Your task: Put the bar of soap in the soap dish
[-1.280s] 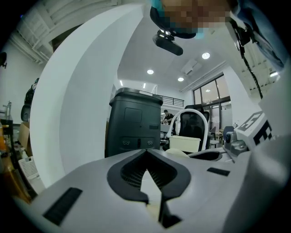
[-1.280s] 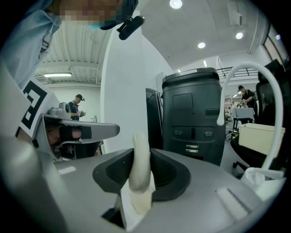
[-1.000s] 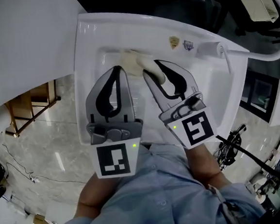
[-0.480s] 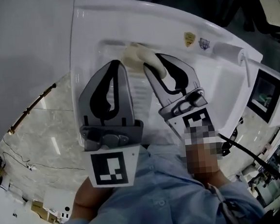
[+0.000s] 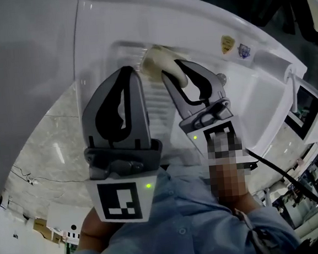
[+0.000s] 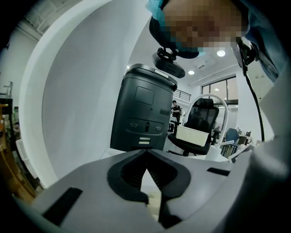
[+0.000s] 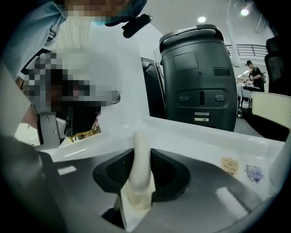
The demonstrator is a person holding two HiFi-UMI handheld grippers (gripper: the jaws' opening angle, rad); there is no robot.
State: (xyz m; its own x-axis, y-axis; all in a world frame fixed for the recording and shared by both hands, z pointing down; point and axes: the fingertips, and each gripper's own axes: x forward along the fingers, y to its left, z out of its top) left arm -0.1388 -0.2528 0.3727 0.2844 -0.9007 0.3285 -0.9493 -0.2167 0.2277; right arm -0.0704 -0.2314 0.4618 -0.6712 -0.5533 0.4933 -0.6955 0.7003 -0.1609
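A cream bar of soap (image 5: pixel 161 62) stands on edge between the pads of my right gripper (image 5: pixel 172 73), which is shut on it. In the right gripper view the soap (image 7: pixel 138 166) rises upright out of the jaws of the right gripper (image 7: pixel 138 157). It hangs over the far end of the white ribbed soap dish (image 5: pixel 120 48), a recess in the white basin (image 5: pixel 100 23). My left gripper (image 5: pixel 130 72) is beside it on the left, shut with nothing in it; its tips (image 6: pixel 146 157) meet in the left gripper view.
Two small stickers (image 5: pixel 227 43) sit on the basin's far rim and a white tap (image 5: pixel 290 79) stands at the right. A dark grey machine (image 7: pixel 200 77) and an office chair (image 6: pixel 204 118) stand beyond. A white wall (image 5: pixel 20 64) lies at the left.
Both grippers have come down closer to the basin, the right one more. The soap has stayed in the right gripper's jaws and the left has stayed shut.
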